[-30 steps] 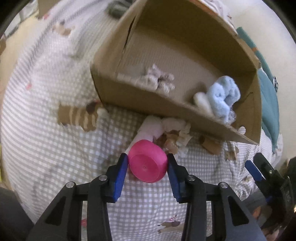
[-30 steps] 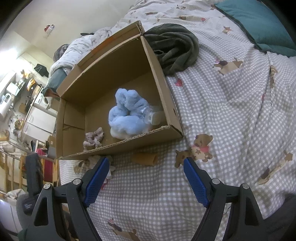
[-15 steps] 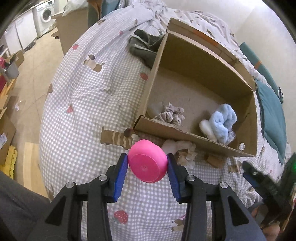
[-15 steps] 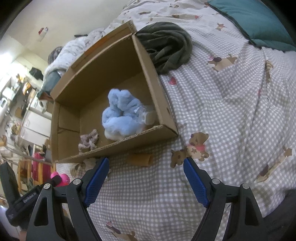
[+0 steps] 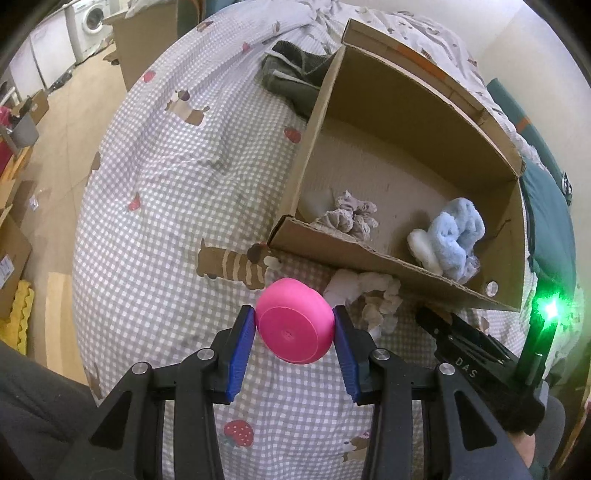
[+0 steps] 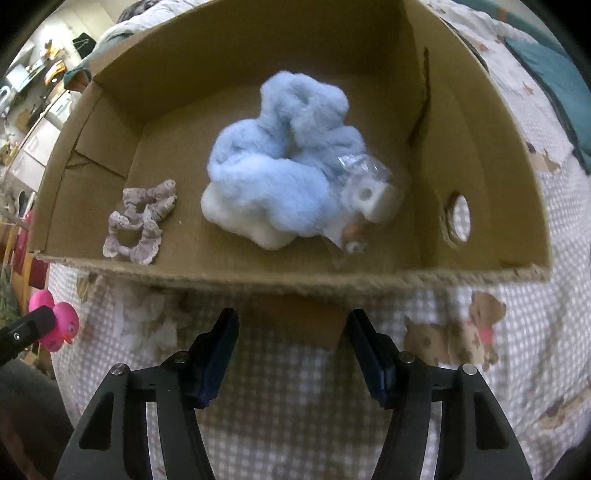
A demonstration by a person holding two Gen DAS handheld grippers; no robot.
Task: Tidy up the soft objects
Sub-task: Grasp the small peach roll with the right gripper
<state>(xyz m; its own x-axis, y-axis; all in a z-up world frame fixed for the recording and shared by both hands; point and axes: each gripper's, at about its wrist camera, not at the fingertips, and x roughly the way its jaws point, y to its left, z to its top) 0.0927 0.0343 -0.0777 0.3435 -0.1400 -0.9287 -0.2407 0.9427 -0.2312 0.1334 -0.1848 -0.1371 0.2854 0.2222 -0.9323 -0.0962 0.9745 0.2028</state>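
My left gripper (image 5: 294,326) is shut on a pink rubber duck (image 5: 295,325), held above the checked bedspread in front of the cardboard box (image 5: 369,254); the duck also shows in the right wrist view (image 6: 59,325). Inside the box lie a fluffy blue-and-white soft toy (image 6: 280,173), a lilac scrunchie (image 6: 140,221) and a clear plastic packet (image 6: 369,192). A beige and white scrunchie (image 5: 373,299) lies on the bed against the box's near wall. My right gripper (image 6: 293,343) is open, low over a small brown cardboard piece (image 6: 299,321) just before the box.
A dark green cloth (image 5: 295,81) lies beyond the box's far left corner. A teal pillow (image 5: 550,236) sits right of the box. The bed edge drops to the floor on the left, with boxes and a washing machine (image 5: 92,22) beyond.
My right gripper has moved forward and down, close to the box's near wall, and its jaws have narrowed. My left gripper has lifted back with the duck still held.
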